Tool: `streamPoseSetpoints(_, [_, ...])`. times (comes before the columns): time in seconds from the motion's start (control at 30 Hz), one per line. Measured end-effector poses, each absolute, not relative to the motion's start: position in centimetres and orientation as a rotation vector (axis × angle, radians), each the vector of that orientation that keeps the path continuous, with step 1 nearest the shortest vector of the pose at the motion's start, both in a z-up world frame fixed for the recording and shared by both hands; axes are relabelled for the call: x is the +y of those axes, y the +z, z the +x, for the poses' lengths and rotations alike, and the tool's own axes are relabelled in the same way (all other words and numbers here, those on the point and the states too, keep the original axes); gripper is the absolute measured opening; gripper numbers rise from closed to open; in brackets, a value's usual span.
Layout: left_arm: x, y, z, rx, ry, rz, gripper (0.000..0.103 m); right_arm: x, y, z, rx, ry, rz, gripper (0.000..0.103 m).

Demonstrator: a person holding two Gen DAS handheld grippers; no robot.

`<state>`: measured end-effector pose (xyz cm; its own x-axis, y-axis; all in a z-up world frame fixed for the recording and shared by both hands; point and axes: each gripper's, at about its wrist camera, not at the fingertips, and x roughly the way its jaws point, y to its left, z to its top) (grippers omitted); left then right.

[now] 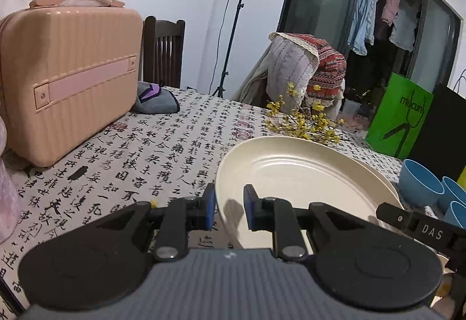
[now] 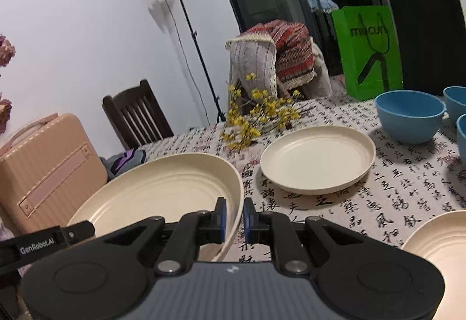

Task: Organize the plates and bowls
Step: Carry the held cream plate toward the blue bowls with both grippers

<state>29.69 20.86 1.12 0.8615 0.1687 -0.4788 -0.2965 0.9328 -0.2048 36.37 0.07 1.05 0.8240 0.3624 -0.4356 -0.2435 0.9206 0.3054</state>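
At the right edge, a cream plate is cut off.

Right gripper clamped on the rim of a tilted cream plate near left, second cream plate flat on the calligraphy tablecloth beyond, blue bowls far right, yellow flowers behind.
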Motion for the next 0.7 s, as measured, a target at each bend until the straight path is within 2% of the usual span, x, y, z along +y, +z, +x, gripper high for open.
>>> streamPoseSetpoints(0.7, [17.6, 1.2, 27.2, 0.436, 0.2, -0.315, 0.02, -4.0, 1.0, 34.2, 0.457, 0.305, 0.295, 0.011])
